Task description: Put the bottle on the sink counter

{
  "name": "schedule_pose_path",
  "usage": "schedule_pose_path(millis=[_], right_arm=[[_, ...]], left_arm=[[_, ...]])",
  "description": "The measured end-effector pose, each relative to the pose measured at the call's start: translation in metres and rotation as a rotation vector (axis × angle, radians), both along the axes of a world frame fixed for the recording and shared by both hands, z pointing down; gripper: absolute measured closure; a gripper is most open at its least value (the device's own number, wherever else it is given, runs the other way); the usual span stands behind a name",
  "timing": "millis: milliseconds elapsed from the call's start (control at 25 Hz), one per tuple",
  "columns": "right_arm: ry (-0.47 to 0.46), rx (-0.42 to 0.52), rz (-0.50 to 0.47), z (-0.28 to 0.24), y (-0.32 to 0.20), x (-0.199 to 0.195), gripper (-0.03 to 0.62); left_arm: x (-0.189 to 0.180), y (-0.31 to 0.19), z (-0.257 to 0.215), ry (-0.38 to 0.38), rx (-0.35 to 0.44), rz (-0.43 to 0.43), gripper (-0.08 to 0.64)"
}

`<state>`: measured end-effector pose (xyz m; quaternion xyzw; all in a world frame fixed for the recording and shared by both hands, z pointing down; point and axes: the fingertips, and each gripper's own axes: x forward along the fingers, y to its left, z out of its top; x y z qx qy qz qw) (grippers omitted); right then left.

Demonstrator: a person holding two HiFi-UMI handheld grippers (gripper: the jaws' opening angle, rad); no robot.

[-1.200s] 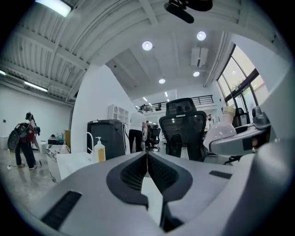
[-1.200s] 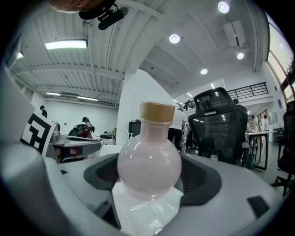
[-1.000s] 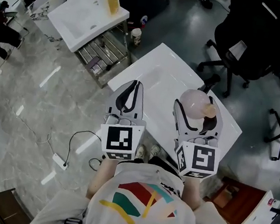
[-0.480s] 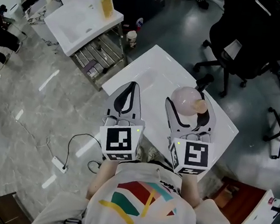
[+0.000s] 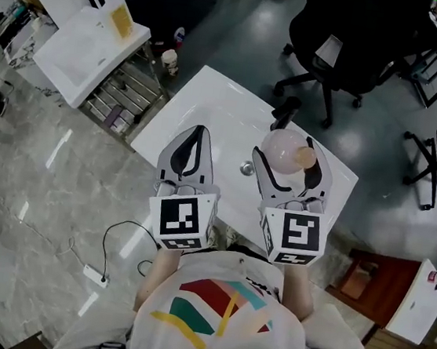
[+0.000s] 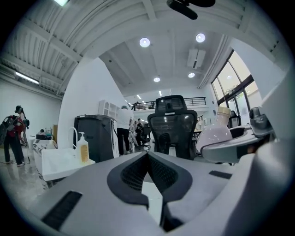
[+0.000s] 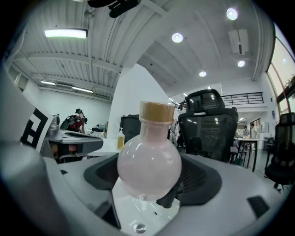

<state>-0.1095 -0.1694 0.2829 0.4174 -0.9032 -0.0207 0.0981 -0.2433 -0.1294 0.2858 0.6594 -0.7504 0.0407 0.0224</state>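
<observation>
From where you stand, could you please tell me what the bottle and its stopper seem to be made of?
The bottle looks like smooth, glossy glass, possibly clear plastic: bright highlights sit on its round, pale pink body. The stopper looks like cork or light wood: matt, tan, with no shine.

Floor [image 5: 61, 166] lies bare between table [image 5: 211, 106] and sink counter [image 5: 128, 44] — soap dispenser [image 5: 121, 17] crowds one corner.

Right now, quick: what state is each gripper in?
Left gripper: shut, empty.
Right gripper: shut on the round pale pink glass bottle with a tan cap.
</observation>
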Motion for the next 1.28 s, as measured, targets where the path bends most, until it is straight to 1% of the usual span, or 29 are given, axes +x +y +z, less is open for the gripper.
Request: schedule_pose_path(millis=[160,320,560,800,920,1120,1280], right_arm=[[0.022,-0.008,0.079,0.009,-0.016,0.034,0.202],[0.056,-0.022,0.142,0.024,-0.03,0.064,0.202],[0.115,-0.062,0.227,0.049,-0.046,0.104,0.202],[0.141,-0.114,0.315,0.075,-0.062,0.145,0.202],[0.169,-0.136,0.353,0.091,-0.07,0.163,0.202],[0.176,-0.175,0.412,0.12,-0.083,0.188,0.202],[0.195,-0.193,0.438,0.139,-0.092,0.202,0.202]], left_arm=[[0.02,-0.012,0.005,-0.004,-0.006,0.05,0.541],[0.028,-0.015,0.008,-0.004,-0.011,0.069,0.541],[0.024,-0.015,0.017,-0.011,-0.035,0.052,0.541],[0.019,-0.012,0.018,-0.031,-0.05,0.033,0.541],[0.017,-0.01,0.016,-0.04,-0.051,0.024,0.541],[0.013,-0.008,0.014,-0.055,-0.053,0.014,0.541],[0.019,-0.008,0.018,-0.071,-0.076,0.013,0.541]])
